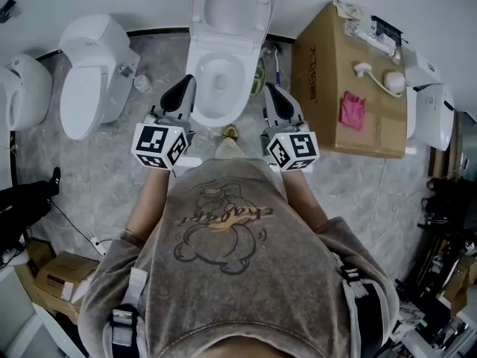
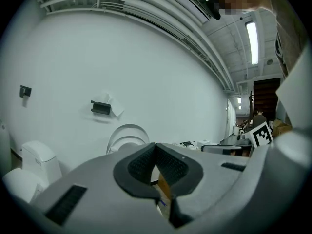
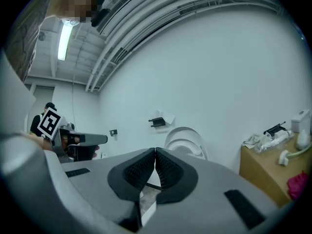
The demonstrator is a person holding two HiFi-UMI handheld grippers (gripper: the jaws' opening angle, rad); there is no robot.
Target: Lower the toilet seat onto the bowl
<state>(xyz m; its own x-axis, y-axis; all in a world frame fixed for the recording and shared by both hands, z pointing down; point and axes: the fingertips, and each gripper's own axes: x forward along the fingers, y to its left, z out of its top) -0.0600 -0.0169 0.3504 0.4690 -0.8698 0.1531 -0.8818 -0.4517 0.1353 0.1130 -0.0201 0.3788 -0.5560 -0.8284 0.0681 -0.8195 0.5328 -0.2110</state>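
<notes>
The white toilet stands straight ahead in the head view, its seat and lid (image 1: 228,7) raised against the wall above the open bowl (image 1: 217,80). My left gripper (image 1: 185,86) hovers at the bowl's left side and my right gripper (image 1: 271,90) at its right side; both are shut with nothing between the pads and touch nothing. In the left gripper view the shut left gripper (image 2: 155,146) points at the raised seat (image 2: 127,134). Beyond the closed tips of the right gripper (image 3: 155,151), the right gripper view shows the same upright seat (image 3: 187,139).
A second toilet (image 1: 92,74) with its lid down stands to the left, another fixture (image 1: 24,89) beyond it. A cardboard box (image 1: 349,66) with a pink cloth (image 1: 352,110) and fittings sits close on the right. Small boxes (image 1: 62,274) lie at lower left.
</notes>
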